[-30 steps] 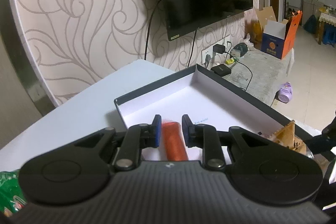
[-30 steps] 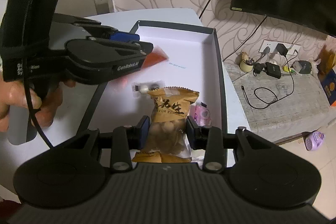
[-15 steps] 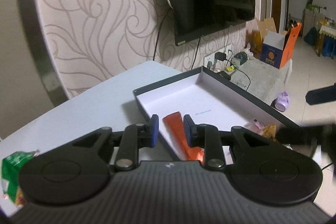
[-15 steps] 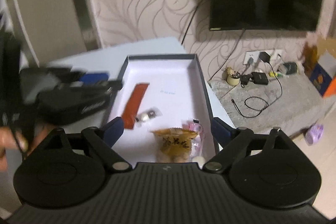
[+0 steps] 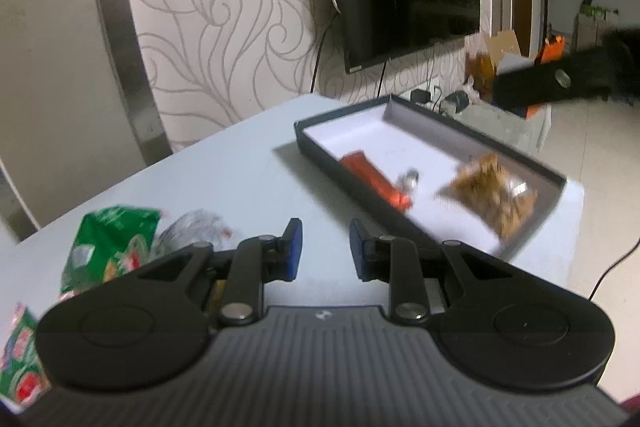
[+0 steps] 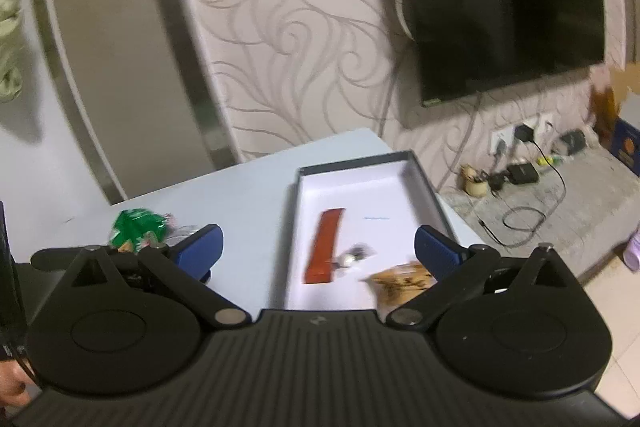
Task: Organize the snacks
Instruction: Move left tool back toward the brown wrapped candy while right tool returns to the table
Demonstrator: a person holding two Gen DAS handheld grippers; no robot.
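Above the pale table [image 5: 248,163], the left gripper [image 5: 322,253] has its fingers a little apart with nothing between them, and the right gripper [image 6: 318,245] is spread wide and empty too. The orange stick [image 6: 323,246], small candy [image 6: 352,255] and peanut bag [image 5: 490,193] lie inside the box [image 5: 452,131]. I think the green packet [image 5: 110,241] and the silver wrapper [image 5: 196,229], just left of the left gripper, go next: open wider, come down slowly, and pinch the middle gently.

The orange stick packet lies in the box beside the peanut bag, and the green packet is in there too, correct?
Not quite. The green packet lies on the table, outside the box, as the right wrist view shows. The orange stick packet and peanut bag are inside.
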